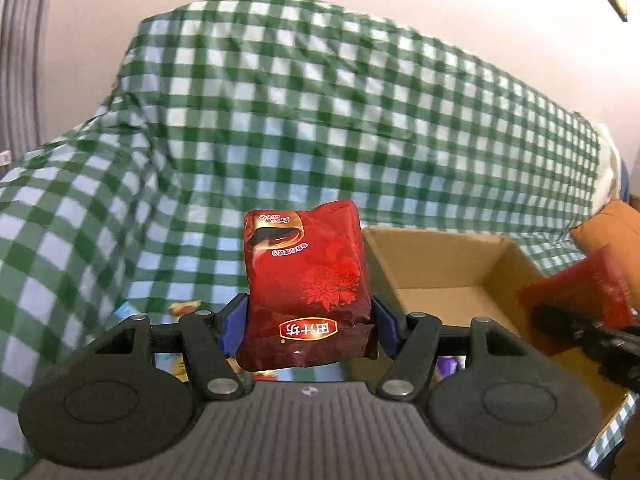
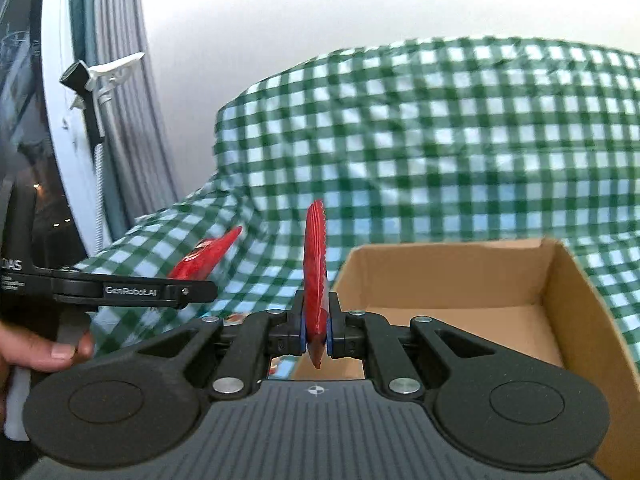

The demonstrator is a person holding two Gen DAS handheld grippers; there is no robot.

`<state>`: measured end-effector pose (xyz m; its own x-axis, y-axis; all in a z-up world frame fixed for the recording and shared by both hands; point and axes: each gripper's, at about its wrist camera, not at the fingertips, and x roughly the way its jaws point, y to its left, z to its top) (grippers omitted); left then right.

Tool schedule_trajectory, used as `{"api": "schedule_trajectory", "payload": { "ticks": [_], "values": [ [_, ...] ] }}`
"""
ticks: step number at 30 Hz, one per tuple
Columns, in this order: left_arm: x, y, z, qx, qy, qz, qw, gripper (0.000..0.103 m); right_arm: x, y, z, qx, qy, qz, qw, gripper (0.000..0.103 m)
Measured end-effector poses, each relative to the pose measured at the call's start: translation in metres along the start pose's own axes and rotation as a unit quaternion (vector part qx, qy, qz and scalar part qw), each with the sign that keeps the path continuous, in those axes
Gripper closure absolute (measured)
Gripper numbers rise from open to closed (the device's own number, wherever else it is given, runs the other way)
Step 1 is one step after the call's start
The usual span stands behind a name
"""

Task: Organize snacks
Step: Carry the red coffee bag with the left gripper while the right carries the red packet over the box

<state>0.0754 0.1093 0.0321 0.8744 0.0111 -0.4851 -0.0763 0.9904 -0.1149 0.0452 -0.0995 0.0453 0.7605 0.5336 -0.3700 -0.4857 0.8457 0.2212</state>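
Note:
My left gripper (image 1: 308, 320) is shut on a dark red snack bag (image 1: 304, 264), whose lower part sits upright between the blue pads (image 1: 234, 328). To its right stands an open cardboard box (image 1: 440, 264) with a bare floor. My right gripper (image 2: 316, 332) is shut on a thin red packet (image 2: 315, 256), seen edge-on, just left of the box's (image 2: 440, 276) near corner. That packet (image 1: 576, 288) and right gripper (image 1: 580, 332) show at the right edge of the left wrist view, over the box. A hand (image 2: 40, 348) holds the left gripper (image 2: 120, 290) with its red bag (image 2: 208, 256).
A green-and-white checked cloth (image 1: 320, 120) covers the sofa-like surface and backrest behind the box. An orange cushion (image 1: 612, 232) lies at the far right. Colourful snack packets (image 1: 184, 308) peek out under the left gripper. A window frame and grey curtain (image 2: 120, 140) stand at the left.

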Motion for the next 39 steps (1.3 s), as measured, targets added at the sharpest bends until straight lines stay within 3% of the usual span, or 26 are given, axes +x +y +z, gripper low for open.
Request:
{"api": "schedule_trajectory", "payload": {
  "ticks": [10, 22, 39],
  "values": [
    [0.007, -0.041, -0.005, 0.064, -0.043, -0.049, 0.9958, 0.033, -0.005, -0.023, -0.004, 0.016, 0.001, -0.061, 0.998, 0.094],
    [0.004, -0.093, -0.026, 0.149, -0.082, -0.101, 0.9802, 0.033, -0.015, -0.046, -0.003, 0.031, -0.022, -0.115, 0.993, 0.094],
    [0.013, -0.104, -0.029, 0.161, -0.071, -0.127, 0.9761, 0.033, -0.024, -0.058, -0.002, 0.045, -0.029, -0.150, 0.987, 0.094]
  ]
}}
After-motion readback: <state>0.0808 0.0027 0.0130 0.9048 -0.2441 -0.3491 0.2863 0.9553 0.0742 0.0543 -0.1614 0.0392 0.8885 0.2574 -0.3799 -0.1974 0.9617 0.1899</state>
